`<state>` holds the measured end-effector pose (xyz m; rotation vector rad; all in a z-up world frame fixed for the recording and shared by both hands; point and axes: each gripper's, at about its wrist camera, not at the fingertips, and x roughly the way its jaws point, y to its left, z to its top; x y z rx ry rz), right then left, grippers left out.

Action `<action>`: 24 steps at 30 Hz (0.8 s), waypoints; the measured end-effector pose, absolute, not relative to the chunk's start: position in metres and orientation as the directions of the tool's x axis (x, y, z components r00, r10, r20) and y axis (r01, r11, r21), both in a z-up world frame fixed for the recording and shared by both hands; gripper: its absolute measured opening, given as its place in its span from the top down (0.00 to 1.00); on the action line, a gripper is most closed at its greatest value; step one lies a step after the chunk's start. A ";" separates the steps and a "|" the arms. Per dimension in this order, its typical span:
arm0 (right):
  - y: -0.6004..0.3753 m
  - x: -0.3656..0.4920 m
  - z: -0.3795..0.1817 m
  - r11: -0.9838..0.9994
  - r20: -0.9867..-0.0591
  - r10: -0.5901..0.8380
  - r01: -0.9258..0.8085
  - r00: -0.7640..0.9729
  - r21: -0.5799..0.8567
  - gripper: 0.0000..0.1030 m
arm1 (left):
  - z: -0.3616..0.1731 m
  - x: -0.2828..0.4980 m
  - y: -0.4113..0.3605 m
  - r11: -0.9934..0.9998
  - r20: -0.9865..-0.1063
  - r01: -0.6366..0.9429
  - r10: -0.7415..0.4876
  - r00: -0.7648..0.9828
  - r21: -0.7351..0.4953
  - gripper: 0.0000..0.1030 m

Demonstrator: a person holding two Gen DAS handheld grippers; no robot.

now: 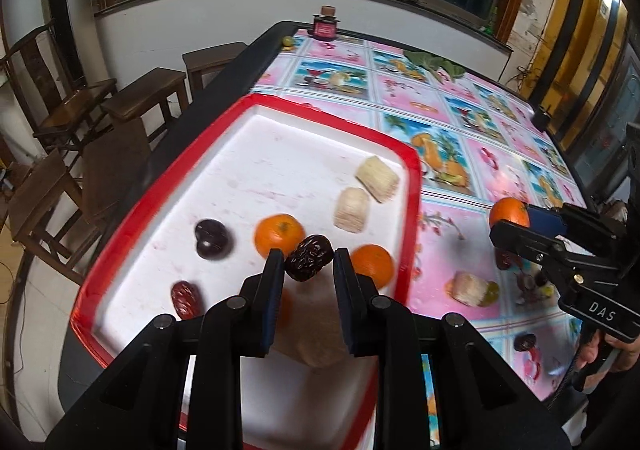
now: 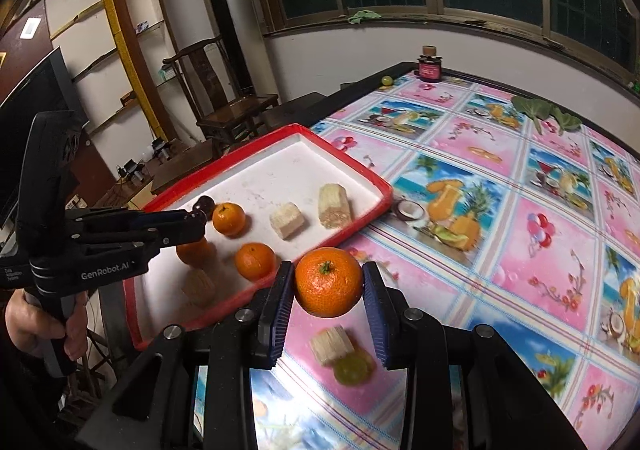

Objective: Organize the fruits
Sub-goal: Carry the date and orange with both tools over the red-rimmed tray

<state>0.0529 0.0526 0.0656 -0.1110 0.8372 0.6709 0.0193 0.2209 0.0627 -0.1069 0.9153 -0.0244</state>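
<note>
My left gripper (image 1: 308,261) is shut on a dark wrinkled date (image 1: 309,258), above the white tray with the red rim (image 1: 414,185). Below it in the tray lie two oranges (image 1: 279,234), a dark plum (image 1: 212,240), a red date (image 1: 185,298) and two pale cut pieces (image 1: 351,208). My right gripper (image 2: 326,284) is shut on an orange (image 2: 328,282), above the tablecloth just right of the tray's rim (image 2: 344,161). Under it on the cloth lie a pale piece (image 2: 331,344) and a green fruit (image 2: 352,368). A hand holds each gripper's handle.
A pink jar (image 1: 325,25), a small green fruit (image 1: 287,41) and green leaves (image 1: 434,63) sit at the table's far end. Another date (image 1: 505,260) and a dark plum (image 1: 524,342) lie on the cloth. Wooden chairs (image 1: 80,109) stand beyond the table's black left edge.
</note>
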 end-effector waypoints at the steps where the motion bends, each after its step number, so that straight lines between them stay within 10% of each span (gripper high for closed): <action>1: 0.057 0.056 0.066 0.786 -0.718 0.510 -0.596 0.473 0.165 0.66 | 0.062 0.021 0.223 0.995 -0.791 -0.027 -0.064 0.609 -0.100 0.78; 24: 0.175 0.151 0.034 0.710 -0.773 0.539 -0.675 0.334 0.203 0.66 | 0.041 0.089 0.272 0.988 -0.819 -0.100 -0.040 0.572 -0.118 0.78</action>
